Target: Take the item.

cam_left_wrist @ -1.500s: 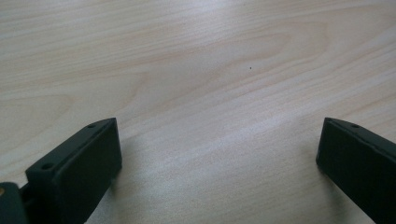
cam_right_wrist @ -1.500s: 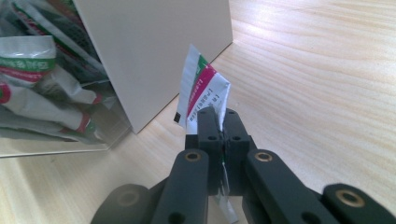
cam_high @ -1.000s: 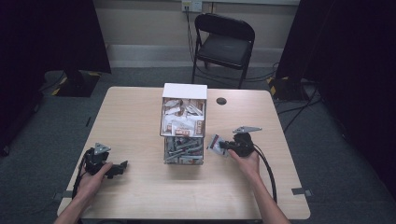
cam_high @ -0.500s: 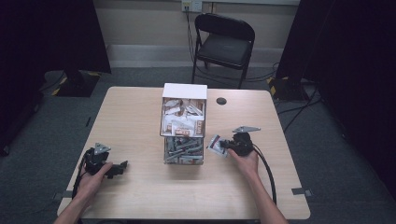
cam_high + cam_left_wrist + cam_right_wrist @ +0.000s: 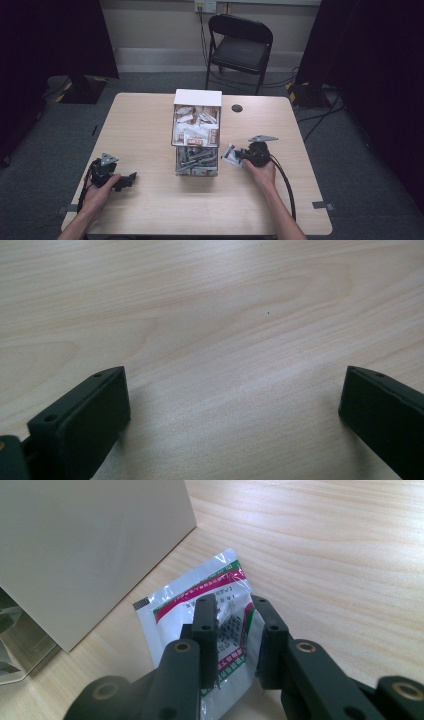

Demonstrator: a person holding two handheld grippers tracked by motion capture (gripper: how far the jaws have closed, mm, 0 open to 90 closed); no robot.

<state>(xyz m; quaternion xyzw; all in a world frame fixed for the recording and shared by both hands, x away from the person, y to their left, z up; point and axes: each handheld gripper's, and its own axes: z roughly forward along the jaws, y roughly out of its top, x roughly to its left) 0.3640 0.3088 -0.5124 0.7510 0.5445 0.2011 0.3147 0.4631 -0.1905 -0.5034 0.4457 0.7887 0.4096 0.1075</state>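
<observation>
- While the right tongs [image 5: 234, 630] pinch a flat white sachet with a red-and-green band and black print [image 5: 200, 600], that sachet sits just off the right-hand side of the tall two-tier box with a white top and clear lower walls [image 5: 196, 132], low over the pale wooden bench [image 5: 145, 120].
- Jaws here are nearly closed, one on each face of the sachet; the packet's free end sticks out past the tips, pointing toward the box's plain cream side wall [image 5: 90, 550].
- Seen from the high view, the right tongs [image 5: 239, 156] hold the sachet [image 5: 230, 154] level with the lower clear tier, whose contents look like grey packets; the upper tier holds white-and-red ones.
- So the key relation: the box lies to the left of the sachet and close by, and its open top is higher and farther back — my read is that the packet has to go up and over, not straight in.
- Left tongs [image 5: 126, 179] rest on the bench well apart from the box, jaws spread wide with bare wood between them [image 5: 235, 390].
- Right hand [image 5: 260, 172] is clearly the nearer one.
</observation>
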